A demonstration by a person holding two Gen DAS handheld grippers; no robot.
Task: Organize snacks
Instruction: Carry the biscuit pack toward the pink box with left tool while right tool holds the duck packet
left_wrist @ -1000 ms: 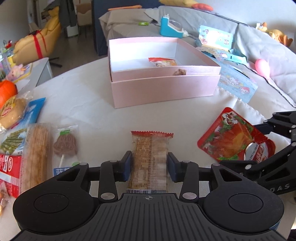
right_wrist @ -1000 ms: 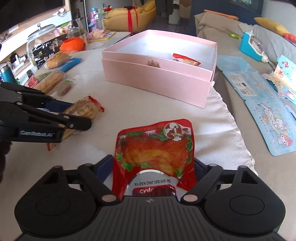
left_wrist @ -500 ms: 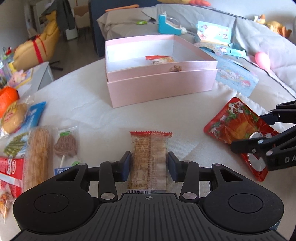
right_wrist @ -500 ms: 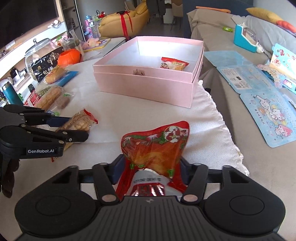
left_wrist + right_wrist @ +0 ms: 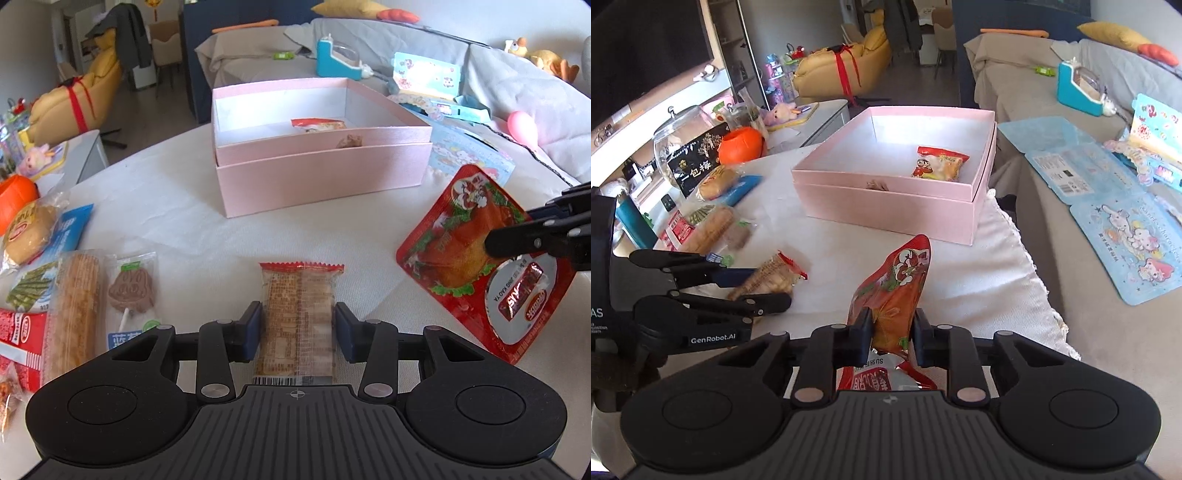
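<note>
Inside pink box (image 5: 897, 206) one snack packet (image 5: 940, 163); right gripper (image 5: 891, 334) clenched on red pouch (image 5: 897, 291).

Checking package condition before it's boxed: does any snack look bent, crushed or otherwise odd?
Yes. The red roast-duck pouch, pinched by the right gripper whose jaws just closed, is buckled into a fold and lifted off the cloth. The cracker pack between the left gripper's pads lies flat.
</note>
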